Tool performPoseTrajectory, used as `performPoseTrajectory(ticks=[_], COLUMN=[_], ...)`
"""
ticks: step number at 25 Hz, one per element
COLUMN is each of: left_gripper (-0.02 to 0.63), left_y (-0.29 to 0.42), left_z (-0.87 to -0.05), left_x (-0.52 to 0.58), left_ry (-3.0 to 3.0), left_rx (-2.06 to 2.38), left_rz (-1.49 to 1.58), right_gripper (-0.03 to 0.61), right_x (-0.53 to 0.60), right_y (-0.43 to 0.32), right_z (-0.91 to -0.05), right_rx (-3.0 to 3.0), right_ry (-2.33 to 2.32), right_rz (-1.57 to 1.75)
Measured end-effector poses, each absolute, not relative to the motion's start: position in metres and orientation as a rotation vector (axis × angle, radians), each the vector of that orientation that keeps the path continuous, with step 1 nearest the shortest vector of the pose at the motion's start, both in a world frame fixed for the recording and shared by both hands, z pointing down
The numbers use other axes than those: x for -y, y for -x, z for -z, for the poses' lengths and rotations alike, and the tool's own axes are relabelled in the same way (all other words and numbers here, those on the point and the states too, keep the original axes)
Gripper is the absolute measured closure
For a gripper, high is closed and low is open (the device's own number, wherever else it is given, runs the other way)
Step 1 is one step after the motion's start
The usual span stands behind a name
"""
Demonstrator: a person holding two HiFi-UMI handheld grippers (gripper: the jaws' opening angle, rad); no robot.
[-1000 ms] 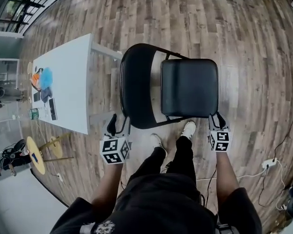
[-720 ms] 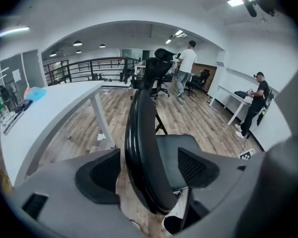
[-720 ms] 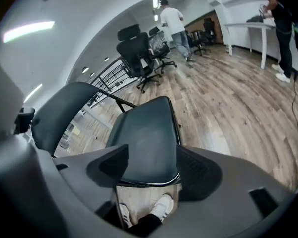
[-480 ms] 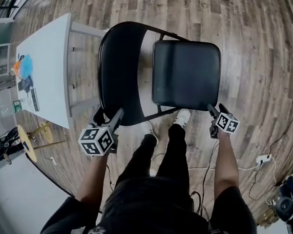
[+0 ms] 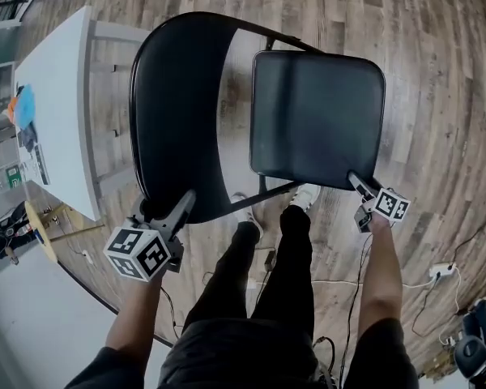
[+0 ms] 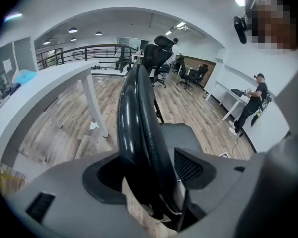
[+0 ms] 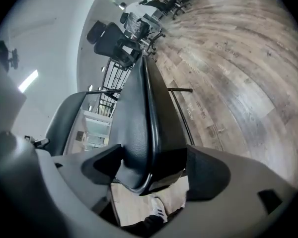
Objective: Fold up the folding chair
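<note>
The black folding chair stands unfolded below me, its curved backrest (image 5: 174, 112) at the left and its padded seat (image 5: 316, 116) at the right. My left gripper (image 5: 166, 205) straddles the near end of the backrest. In the left gripper view the backrest (image 6: 139, 113) runs up between the jaws of the left gripper (image 6: 149, 172), which are closing without a clear squeeze. My right gripper (image 5: 360, 197) sits at the seat's near right corner. In the right gripper view the seat edge (image 7: 139, 113) lies between the right gripper (image 7: 151, 167) jaws, which are opening, with gaps on both sides.
A white table (image 5: 57, 120) with small items stands just left of the chair. The person's legs and shoes (image 5: 296, 197) are under the chair's near side. A power strip with cables (image 5: 437, 270) lies on the wood floor at the right. Office chairs (image 6: 156, 53) stand farther off.
Both grippers have dropped lower and now straddle the chair, the left over the backrest, the right over the seat corner. Both sets of jaws stand wider. The right gripper has rolled.
</note>
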State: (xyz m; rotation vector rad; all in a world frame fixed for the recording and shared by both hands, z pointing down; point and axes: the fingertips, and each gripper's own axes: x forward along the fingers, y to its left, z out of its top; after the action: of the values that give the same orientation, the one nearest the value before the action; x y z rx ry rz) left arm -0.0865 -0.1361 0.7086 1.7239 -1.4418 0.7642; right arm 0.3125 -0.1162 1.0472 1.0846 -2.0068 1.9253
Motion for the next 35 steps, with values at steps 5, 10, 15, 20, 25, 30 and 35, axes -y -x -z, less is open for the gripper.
performPoseTrajectory(ticks=[5, 10, 15, 20, 25, 30, 35], left_gripper=[0.447, 0.466, 0.465, 0.465, 0.466, 0.483, 0.499], left_y=[0.079, 0.078, 0.091, 0.093, 0.095, 0.092, 0.103], left_z=[-0.713, -0.711, -0.7, -0.678, -0.647, -0.609, -0.574], left_x=[0.137, 0.139, 0.141, 0.14, 0.14, 0.139, 0.136], left_ry=[-1.722, -1.723, -1.738, -1.743, -1.763, -1.798, -1.846], left_rx=[1.442, 1.437, 1.478, 1.515, 1.572, 1.613, 1.657], left_rz=[-0.672, -0.636, -0.631, -0.624, -0.615, -0.602, -0.58], right_gripper=[0.206, 0.207, 0.223, 0.261, 0.296, 0.336, 0.35], right_x=[0.113, 0.113, 0.117, 0.127, 0.133, 0.12, 0.104], right_y=[-0.305, -0.313, -0.295, -0.286, -0.267, -0.232, -0.18], right_z=[-1.05, -1.047, -1.024, -0.986, -0.941, -0.881, -0.818], right_rx=[1.999, 1.938, 2.013, 2.099, 2.189, 2.263, 2.346], right_ry=[-1.031, -1.043, -1.012, -0.994, -0.853, -0.71, -0.53], right_rz=[-2.04, -2.01, -2.036, -1.983, -1.907, -1.813, -1.704])
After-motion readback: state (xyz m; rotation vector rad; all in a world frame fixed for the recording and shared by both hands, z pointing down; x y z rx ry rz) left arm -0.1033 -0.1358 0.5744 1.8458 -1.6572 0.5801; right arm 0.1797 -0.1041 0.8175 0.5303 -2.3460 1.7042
